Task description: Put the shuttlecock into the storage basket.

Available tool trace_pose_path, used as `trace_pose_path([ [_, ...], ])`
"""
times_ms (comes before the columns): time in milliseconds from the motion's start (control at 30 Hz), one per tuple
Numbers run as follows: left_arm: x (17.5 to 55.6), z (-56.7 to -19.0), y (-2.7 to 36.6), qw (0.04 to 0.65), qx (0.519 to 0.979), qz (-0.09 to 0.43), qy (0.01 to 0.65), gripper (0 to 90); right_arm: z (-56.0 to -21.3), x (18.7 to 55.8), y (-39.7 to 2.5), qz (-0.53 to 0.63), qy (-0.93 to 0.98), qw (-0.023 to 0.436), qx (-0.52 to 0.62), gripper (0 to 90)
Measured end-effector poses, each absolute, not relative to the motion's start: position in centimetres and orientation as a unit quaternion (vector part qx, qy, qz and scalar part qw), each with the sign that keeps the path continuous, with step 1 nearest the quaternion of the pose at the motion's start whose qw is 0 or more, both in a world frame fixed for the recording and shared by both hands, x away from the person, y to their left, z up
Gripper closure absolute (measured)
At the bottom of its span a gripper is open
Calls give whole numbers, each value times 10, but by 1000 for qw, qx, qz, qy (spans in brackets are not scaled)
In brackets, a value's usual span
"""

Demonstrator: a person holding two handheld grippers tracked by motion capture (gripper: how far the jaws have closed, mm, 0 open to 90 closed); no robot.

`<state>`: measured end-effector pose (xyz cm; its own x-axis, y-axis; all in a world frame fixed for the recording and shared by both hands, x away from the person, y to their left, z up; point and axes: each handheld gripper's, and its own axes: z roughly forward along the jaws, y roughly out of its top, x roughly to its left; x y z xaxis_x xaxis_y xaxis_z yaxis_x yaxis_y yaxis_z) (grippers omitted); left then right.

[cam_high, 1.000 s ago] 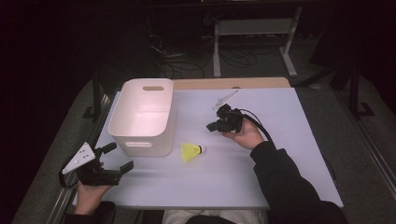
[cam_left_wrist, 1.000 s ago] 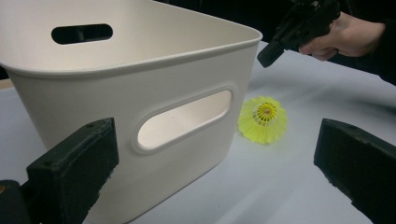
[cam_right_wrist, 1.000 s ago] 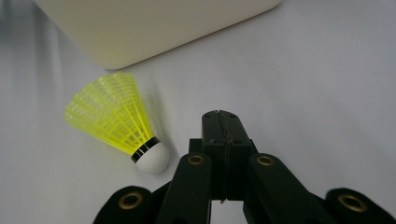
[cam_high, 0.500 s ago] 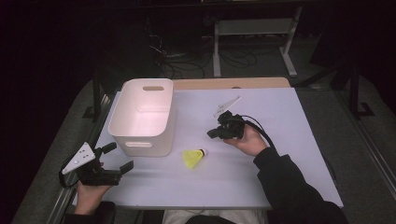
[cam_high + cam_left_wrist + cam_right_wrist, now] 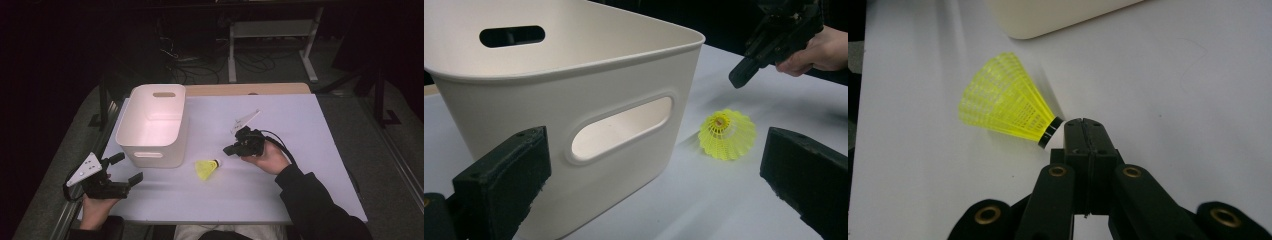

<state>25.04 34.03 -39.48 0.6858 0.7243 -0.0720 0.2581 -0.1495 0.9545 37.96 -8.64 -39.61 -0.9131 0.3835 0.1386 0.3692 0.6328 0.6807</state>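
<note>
A yellow shuttlecock (image 5: 206, 168) lies on its side on the white table (image 5: 310, 130), just in front of a white bin (image 5: 150, 145). My right gripper (image 5: 229, 150) hovers just right of and behind it, jaws pressed together with nothing between them. In the right gripper view the shut gripper (image 5: 1083, 127) sits right at the cork end of the shuttlecock (image 5: 1003, 102). My left gripper (image 5: 126, 168) is open at the table's front left, facing the bin (image 5: 574, 75). Its view has the shuttlecock (image 5: 728, 134) beyond the bin's corner and the right gripper (image 5: 744, 75) above it.
The bin has handle slots and nothing visible inside. A small white card (image 5: 246, 120) lies behind the right hand. Bare table stretches to the right and front. Dark floor, cables and a metal frame lie beyond the far edge.
My right gripper has come down and toward the front, closer to the shuttlecock. The shuttlecock has shifted slightly toward the front. The left gripper has stayed put.
</note>
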Motion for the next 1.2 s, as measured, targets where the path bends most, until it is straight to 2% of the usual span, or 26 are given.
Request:
trace_pose_path([
  [333,250,-395,340,558,730,209,337,0,-408,362,-77,346,921,-6,180,886],
  [1200,250,-395,340,558,730,209,336,0,-420,348,-54,327,934,-31,143,886],
])
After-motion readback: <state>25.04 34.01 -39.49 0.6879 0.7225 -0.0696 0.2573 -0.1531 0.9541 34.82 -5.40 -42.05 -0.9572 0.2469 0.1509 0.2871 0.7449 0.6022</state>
